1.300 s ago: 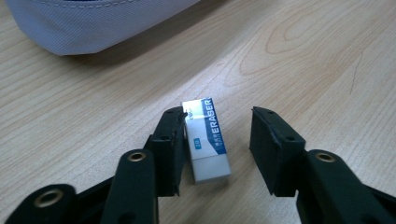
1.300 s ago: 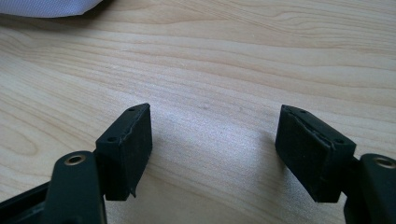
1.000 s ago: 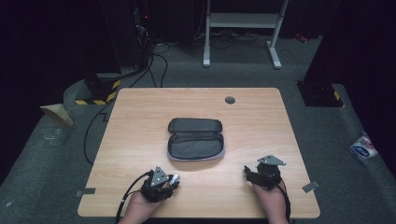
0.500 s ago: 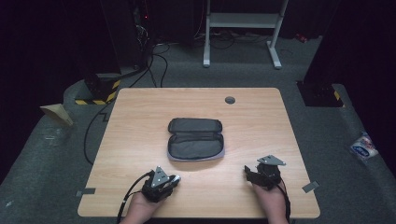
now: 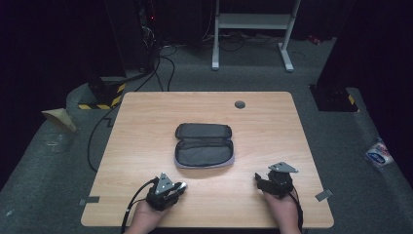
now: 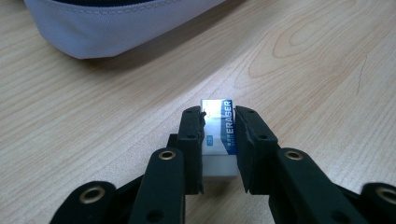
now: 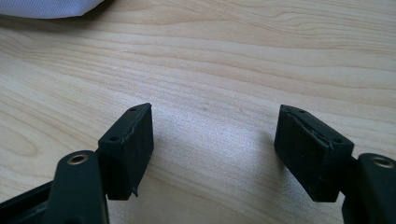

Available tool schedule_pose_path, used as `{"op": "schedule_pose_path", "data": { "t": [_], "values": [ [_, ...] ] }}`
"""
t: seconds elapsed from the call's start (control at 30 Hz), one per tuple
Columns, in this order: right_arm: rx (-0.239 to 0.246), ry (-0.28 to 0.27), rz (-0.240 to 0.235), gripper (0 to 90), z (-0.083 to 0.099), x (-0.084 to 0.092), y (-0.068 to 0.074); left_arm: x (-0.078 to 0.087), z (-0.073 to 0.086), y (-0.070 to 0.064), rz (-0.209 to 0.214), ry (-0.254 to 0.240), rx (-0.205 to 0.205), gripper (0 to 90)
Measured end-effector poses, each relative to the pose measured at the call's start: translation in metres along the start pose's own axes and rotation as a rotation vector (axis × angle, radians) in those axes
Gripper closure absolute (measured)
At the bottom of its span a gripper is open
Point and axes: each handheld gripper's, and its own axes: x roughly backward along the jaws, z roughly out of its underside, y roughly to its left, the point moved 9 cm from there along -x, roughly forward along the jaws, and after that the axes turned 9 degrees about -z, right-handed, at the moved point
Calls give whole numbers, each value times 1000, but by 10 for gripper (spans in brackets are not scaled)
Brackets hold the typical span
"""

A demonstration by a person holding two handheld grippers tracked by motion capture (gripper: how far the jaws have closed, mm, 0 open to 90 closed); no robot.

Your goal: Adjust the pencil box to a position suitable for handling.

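An open grey case [image 5: 203, 145] lies mid-table [image 5: 146, 122], its two halves spread flat; nothing can be made out inside. The left gripper [image 6: 218, 140] sits low near the front edge, just short of the case, its jaws closed on a white eraser [image 6: 217, 135] with a blue sleeve, resting on the wood. The right gripper [image 7: 212, 144] rests to the right, near the front edge, jaws spread wide with nothing between them. A hand [image 5: 146, 219] backs each gripper.

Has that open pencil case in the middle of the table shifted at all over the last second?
No. The pencil case lies at the same spot below the round grommet near the table's far edge, lying open as before.
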Motion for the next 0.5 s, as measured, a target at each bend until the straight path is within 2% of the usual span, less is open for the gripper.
{"op": "schedule_pose_path", "data": {
  "t": [0.2, 0.5],
  "values": [
    [0, -1, 2, 280, 0, 0, 0, 5, -5, 6, -3, -23, 23, 729],
    [-8, -4, 10, 282, -1, 0, -2, 11, -7, 21, -18, -45, 40, 729]
  ]
}}
